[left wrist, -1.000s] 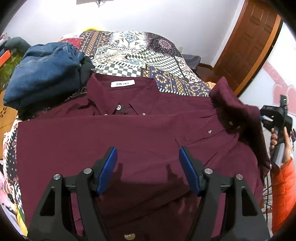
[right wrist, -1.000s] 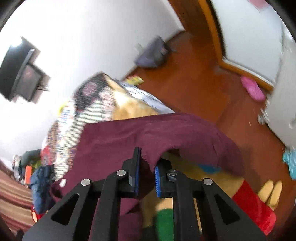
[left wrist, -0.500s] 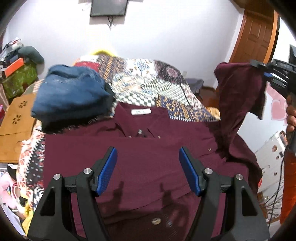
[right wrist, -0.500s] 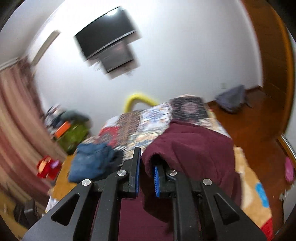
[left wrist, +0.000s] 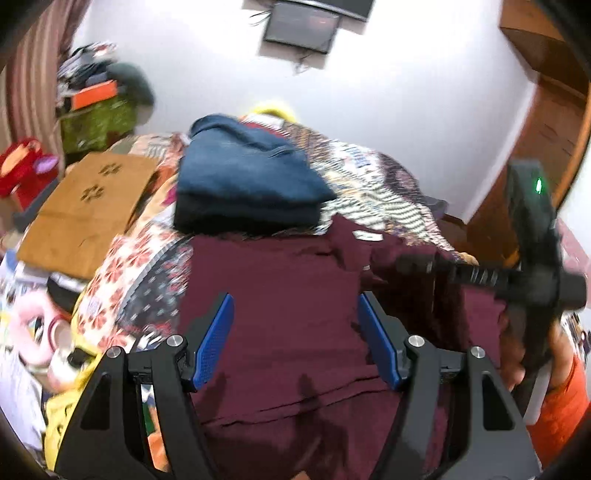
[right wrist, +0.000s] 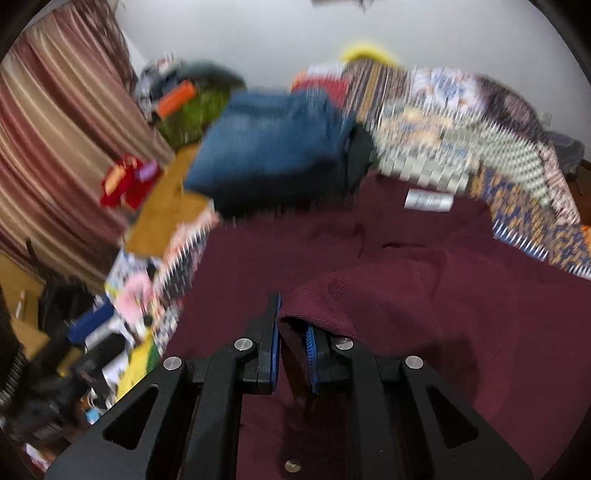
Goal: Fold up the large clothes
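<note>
A maroon button-up shirt (left wrist: 280,295) lies front up on the patterned bedspread (left wrist: 373,173), its white neck label (right wrist: 428,200) at the far end. My left gripper (left wrist: 295,339) hovers open over the middle of the shirt, nothing between its blue pads. My right gripper (right wrist: 291,332) is shut on the maroon sleeve (right wrist: 369,299), whose cloth drapes from the jaws across the shirt's chest. In the left wrist view the right gripper's black body (left wrist: 532,273) reaches in from the right above the shirt, held by a hand with an orange sleeve (left wrist: 565,402).
A stack of folded blue jeans (left wrist: 243,177) over dark cloth sits on the bed just beyond the shirt's left shoulder. A cardboard box (left wrist: 88,206) and floor clutter stand left of the bed. A wooden door (left wrist: 546,122) is at the right, a screen (left wrist: 299,24) on the wall.
My right gripper has carried the sleeve from off the bed's right side, up and leftward, over the shirt's chest. My left gripper has pulled back and swung left, staying open.
</note>
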`<act>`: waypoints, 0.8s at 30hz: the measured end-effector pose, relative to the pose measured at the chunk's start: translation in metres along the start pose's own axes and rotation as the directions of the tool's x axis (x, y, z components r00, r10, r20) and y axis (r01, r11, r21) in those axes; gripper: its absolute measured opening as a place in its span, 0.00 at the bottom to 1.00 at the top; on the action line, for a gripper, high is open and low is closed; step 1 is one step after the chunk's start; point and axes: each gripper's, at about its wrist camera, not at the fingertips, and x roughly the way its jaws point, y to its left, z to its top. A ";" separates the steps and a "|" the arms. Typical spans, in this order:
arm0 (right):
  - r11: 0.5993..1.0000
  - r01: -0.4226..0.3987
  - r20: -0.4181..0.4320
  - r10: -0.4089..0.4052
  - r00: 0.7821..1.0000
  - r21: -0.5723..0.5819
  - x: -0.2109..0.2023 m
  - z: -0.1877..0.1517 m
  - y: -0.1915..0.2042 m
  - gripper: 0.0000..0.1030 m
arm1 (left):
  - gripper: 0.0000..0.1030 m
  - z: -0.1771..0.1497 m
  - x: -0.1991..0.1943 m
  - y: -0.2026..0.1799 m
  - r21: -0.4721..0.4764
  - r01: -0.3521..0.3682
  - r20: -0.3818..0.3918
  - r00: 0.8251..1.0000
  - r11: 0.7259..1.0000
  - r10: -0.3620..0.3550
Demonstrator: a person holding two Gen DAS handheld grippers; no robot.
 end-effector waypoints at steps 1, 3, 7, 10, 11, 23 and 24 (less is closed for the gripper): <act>1.000 0.001 -0.027 -0.001 1.000 0.003 0.004 -0.004 0.001 0.14 | 0.66 -0.004 0.001 0.007 -0.019 -0.012 -0.016 1.000 1.000 0.011; 1.000 -0.005 -0.086 0.005 0.996 -0.004 0.012 -0.011 0.004 0.15 | 0.66 -0.009 0.005 0.014 -0.039 -0.035 -0.034 0.999 0.999 0.034; 0.997 -0.069 -0.202 0.060 0.978 -0.035 0.012 -0.028 0.007 0.30 | 0.66 -0.014 0.011 0.017 -0.042 -0.048 -0.062 0.997 0.998 0.046; 0.995 -0.064 -0.183 0.048 0.982 -0.081 -0.010 -0.039 0.005 0.37 | 0.66 -0.016 0.015 0.010 -0.020 -0.053 -0.074 0.996 0.998 0.051; 0.994 -0.051 -0.165 0.035 0.986 -0.095 -0.019 -0.042 0.003 0.40 | 0.66 -0.015 0.016 0.008 -0.015 -0.049 -0.078 0.996 0.999 0.047; 0.968 0.251 0.130 -0.253 0.959 0.027 -0.130 -0.071 -0.091 0.61 | 0.73 -0.003 0.056 -0.071 0.216 -0.028 -0.139 0.989 0.976 0.059; 0.962 0.268 0.134 -0.273 0.953 0.053 -0.134 -0.074 -0.100 0.61 | 0.76 -0.004 0.062 -0.077 0.247 -0.026 -0.149 0.987 0.969 0.064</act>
